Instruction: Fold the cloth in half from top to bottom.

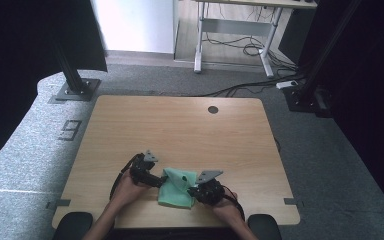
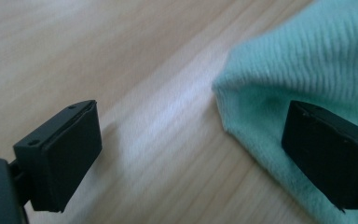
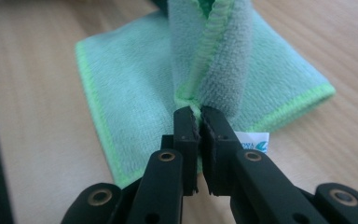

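Left hand-held gripper (image 2: 191,154) spread wide, one jaw over the soft mint-green microfibre cloth (image 1: 176,189) at the near edge of the pale wood bench (image 1: 180,125). Right hand-held gripper (image 3: 199,122) pinching a raised cloth fold w/ green stitching. Best: pin left edge, lay fold flat, corners matched.

A dark figure 9 (image 1: 70,130) sits on the grey floor mat (image 1: 25,145) just left of the table's far left corner, reading as a 9 in the high view. Over in the right gripper view, a small white label (image 3: 254,141) peeks out from under the green cloth (image 3: 130,79), right beside the gripper's closed jaws. It carries tiny blue-green print and a round blue-green mark at its edge, but the letters are too small and blurred to read. Nothing else here bears any writing that can be made out.
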The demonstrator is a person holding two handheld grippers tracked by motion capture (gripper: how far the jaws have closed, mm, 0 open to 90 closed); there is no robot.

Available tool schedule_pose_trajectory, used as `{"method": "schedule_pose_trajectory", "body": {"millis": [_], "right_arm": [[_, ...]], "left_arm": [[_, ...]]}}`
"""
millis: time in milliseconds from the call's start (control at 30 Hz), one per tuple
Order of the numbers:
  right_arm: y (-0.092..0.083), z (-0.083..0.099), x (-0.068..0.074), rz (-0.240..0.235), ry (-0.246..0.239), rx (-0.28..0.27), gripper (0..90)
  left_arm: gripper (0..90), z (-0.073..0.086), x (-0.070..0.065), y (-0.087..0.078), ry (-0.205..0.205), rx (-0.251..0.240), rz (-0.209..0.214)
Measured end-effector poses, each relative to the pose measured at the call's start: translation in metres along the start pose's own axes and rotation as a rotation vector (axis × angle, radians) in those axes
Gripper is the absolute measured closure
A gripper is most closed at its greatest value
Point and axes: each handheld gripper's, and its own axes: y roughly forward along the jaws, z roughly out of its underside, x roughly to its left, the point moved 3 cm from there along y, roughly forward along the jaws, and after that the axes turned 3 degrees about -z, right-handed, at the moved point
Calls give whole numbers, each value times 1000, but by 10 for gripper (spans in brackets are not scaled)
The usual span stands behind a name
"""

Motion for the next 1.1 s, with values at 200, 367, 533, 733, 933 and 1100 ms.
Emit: {"method": "schedule_pose_trajectory", "body": {"millis": [200,367,533,733,933,1100], "right_arm": [[4,-7,-14,27,11,3,838],[6,-13,-20,39,18,-9,829],[3,-10,-16,28,5,-15,797],[-3,-9,-15,10,23,-24,766],[-9,-3,-11,2,32,-28,714],[-22,2,-11,17,43,-46,623]], "left_arm": [[48,0,5,5,-20,-9,-33],[68,-2,10,4,-30,-4,-28],[63,-12,15,-19,-16,-30,-23],[68,-39,27,-33,-32,-96,-61],[68,-68,29,-9,-5,-79,-25],[68,-66,23,5,-12,-50,75]]}}
